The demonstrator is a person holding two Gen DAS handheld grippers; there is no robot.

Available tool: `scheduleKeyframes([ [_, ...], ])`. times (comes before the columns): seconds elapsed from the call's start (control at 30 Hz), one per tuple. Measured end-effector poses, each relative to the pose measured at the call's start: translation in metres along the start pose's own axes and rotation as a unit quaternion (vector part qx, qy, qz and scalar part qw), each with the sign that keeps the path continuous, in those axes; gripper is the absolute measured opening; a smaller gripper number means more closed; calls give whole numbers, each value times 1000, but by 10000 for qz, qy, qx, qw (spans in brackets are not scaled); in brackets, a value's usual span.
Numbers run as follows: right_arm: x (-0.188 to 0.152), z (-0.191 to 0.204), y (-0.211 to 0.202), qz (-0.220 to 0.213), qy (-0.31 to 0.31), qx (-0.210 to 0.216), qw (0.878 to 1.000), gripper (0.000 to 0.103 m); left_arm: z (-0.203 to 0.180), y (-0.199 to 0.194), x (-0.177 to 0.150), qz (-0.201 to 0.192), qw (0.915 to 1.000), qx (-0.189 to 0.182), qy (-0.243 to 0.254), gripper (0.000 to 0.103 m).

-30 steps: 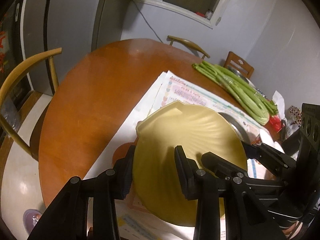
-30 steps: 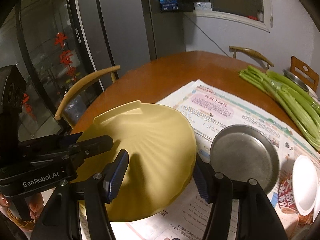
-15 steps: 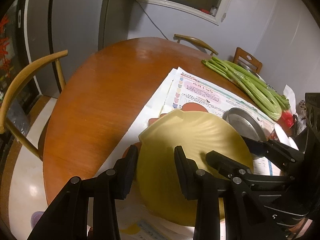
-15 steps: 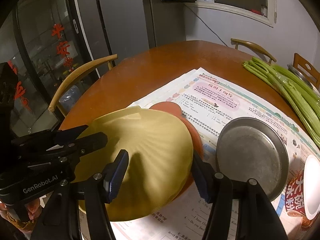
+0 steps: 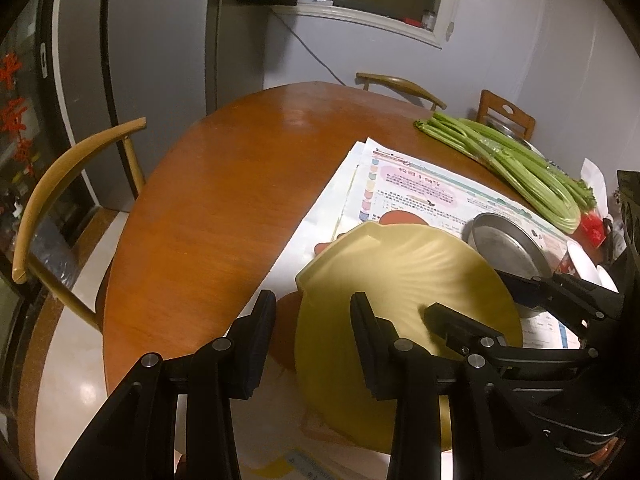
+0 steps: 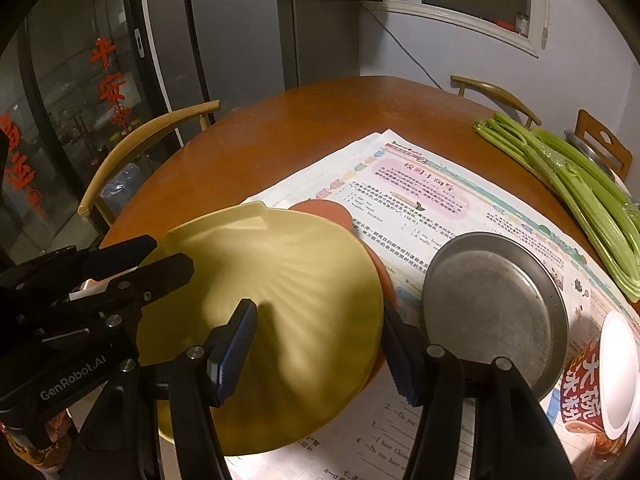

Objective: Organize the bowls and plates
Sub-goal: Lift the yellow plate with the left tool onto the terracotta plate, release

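A yellow shell-shaped plate (image 5: pixel 400 276) (image 6: pixel 280 280) is tilted just above an orange plate (image 5: pixel 402 216) (image 6: pixel 324 210) lying on the newspaper. My right gripper (image 6: pixel 316 306) is shut on the yellow plate's right rim, one pad on top and one at the edge, its jaws closing. My left gripper (image 5: pixel 312 296) straddles the plate's left rim. Its jaws are opening, and a gap shows between the outer finger (image 5: pixel 260 340) and the rim. Each gripper also shows in the other's view: the right gripper (image 5: pixel 464 292), the left gripper (image 6: pixel 170 254).
A grey metal plate (image 6: pixel 492 304) lies right of the yellow plate on the newspaper (image 6: pixel 420 184). Celery stalks (image 6: pixel 572 188) and a noodle cup (image 6: pixel 608 376) sit further right. Bare round wooden table (image 5: pixel 208 216) spreads to the left, with chairs (image 5: pixel 60 184) around it.
The yellow plate has sunk closer to the orange plate. The left gripper's outer finger, earlier against the rim, now stands apart from it.
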State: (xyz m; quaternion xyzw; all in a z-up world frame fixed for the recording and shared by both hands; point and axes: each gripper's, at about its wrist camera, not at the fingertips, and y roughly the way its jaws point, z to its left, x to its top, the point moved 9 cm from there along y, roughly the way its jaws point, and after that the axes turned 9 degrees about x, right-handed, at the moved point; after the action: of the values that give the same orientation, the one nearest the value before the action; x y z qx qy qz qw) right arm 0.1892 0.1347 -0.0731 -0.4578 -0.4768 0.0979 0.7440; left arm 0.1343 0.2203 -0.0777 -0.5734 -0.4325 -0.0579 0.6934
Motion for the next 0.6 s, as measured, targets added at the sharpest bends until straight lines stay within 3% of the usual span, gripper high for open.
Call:
scheduleKeyframes([
  [0.47, 4, -6, -1, -29, -37, -234, 9997, 60, 23, -16, -17, 245, 9988, -241, -355, 44],
  [0.6, 7, -11, -4, -103, -90, -525, 9985, 60, 17, -14, -25, 385, 9981, -350, -336, 47],
])
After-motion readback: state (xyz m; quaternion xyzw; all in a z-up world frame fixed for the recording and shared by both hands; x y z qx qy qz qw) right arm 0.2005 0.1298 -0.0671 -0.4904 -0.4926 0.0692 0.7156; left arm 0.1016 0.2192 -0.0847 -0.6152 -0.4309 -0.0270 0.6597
